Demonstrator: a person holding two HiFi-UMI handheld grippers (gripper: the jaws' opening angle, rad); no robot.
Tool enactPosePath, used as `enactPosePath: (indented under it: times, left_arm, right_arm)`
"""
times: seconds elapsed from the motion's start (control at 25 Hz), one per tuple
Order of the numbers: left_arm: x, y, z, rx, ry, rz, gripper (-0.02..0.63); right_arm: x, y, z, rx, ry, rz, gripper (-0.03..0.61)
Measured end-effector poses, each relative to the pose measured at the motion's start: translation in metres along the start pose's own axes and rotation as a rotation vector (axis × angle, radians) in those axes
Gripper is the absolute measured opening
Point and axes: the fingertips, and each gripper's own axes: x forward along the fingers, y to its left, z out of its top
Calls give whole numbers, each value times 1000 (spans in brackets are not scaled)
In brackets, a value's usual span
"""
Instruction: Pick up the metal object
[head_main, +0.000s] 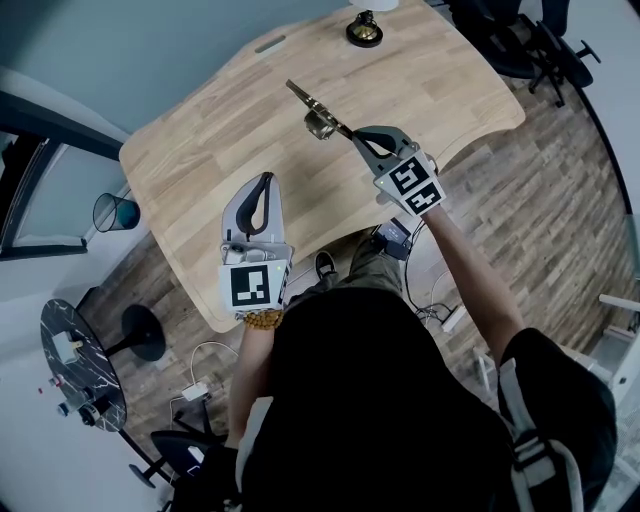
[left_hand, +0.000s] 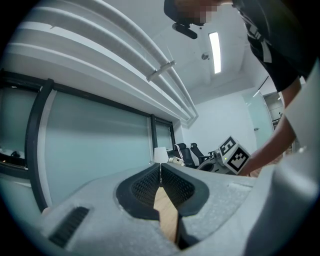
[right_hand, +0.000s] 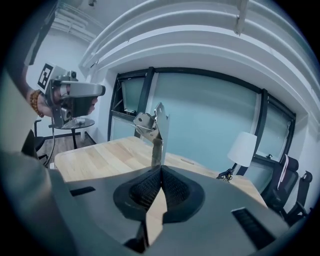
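Metal object (head_main: 318, 110) seems lifted off the counter (head_main: 200, 170), pinched by its thin end in the closed right tongs (head_main: 357, 138) and pointing to 10 o'clock from them. The left tongs (head_main: 265, 180) are pressed together on nothing. With such a narrow grip, I think a quick tilt may let the heavier far end turn or slip out.

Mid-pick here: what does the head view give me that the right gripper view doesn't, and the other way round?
Only the head view: the whole wooden table from above, and a bin on the floor beside it. Only the right gripper view: a close look at the right gripper with its jaws shut on the metal object, which stands up above them, and the ceiling. Both: the metal object in the right gripper, the table and the left gripper.
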Motion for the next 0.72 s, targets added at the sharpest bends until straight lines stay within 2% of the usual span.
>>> enactPosePath:
  times: [0.44, 0.72]
  left_arm:
    - [19, -7, 17, 7, -30, -27, 23]
    - [26, -7, 23, 7, -55, -36, 23]
  right_arm:
    - [-41, -2, 70, 56, -178, -30, 2]
    - [-60, -1, 93, 86, -262, -56, 2]
